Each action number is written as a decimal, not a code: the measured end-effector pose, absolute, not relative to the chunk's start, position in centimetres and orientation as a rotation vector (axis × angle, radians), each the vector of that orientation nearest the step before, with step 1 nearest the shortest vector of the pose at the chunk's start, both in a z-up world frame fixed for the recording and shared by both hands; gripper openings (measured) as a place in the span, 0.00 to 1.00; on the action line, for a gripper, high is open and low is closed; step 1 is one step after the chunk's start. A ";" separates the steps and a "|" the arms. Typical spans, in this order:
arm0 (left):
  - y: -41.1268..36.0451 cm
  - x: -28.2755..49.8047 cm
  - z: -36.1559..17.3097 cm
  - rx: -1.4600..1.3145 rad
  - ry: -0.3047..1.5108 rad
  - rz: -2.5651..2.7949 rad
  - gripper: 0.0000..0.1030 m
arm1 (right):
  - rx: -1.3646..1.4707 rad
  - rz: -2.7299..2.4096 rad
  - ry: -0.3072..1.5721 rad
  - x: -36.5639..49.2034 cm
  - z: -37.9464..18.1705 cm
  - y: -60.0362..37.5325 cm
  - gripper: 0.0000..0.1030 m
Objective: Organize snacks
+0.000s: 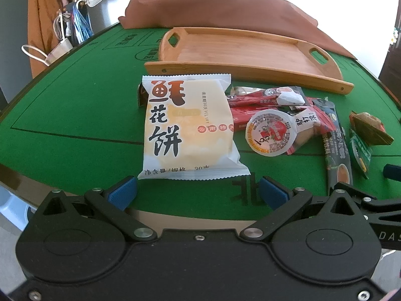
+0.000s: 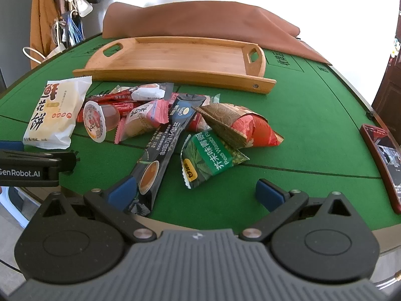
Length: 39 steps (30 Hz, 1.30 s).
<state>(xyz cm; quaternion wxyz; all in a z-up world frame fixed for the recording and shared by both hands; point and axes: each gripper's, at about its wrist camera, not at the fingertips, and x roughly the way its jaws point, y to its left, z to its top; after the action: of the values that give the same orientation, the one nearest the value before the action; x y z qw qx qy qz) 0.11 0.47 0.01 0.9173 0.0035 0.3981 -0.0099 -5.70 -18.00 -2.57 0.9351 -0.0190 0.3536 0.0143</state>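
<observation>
Left gripper [image 1: 198, 190] and right gripper [image 2: 195, 192], both spread wide and empty, over the green surface [image 2: 300, 130]; snacks [image 2: 160, 123] piled just ahead, wooden tray [image 2: 175, 57] beyond them.

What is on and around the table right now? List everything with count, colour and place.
Wooden tray with cut-out handles: 1, light brown, far side of table, nothing in it.
White flower-cake packet: 1, white and yellow, left end of the pile.
Round jelly cup: 1, clear with red-printed lid, right of the white packet.
Red stick packets: several, red, back of pile.
Pink candy packet: 1, mid-pile.
Black coffee sachet: 1, long, nearest edge.
Green pea packet: 1, front right.
Brown and red triangular packet: 1, right.
Phone: 1, dark red case, far right.
Brown cloth: 1, behind tray.
Green felt table: 1.
Left gripper: open.
Right gripper: open.
</observation>
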 end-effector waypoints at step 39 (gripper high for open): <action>1.0 2.5 1.7 -0.047 0.700 -0.022 1.00 | 0.108 -0.077 0.566 -3.3 0.4 -22.1 0.98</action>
<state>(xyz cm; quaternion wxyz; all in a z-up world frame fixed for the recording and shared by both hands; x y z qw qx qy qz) 2.52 1.04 1.68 0.9390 -0.0230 0.3430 -0.0108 -3.28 -22.14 0.35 0.9581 0.0533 0.2790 -0.0378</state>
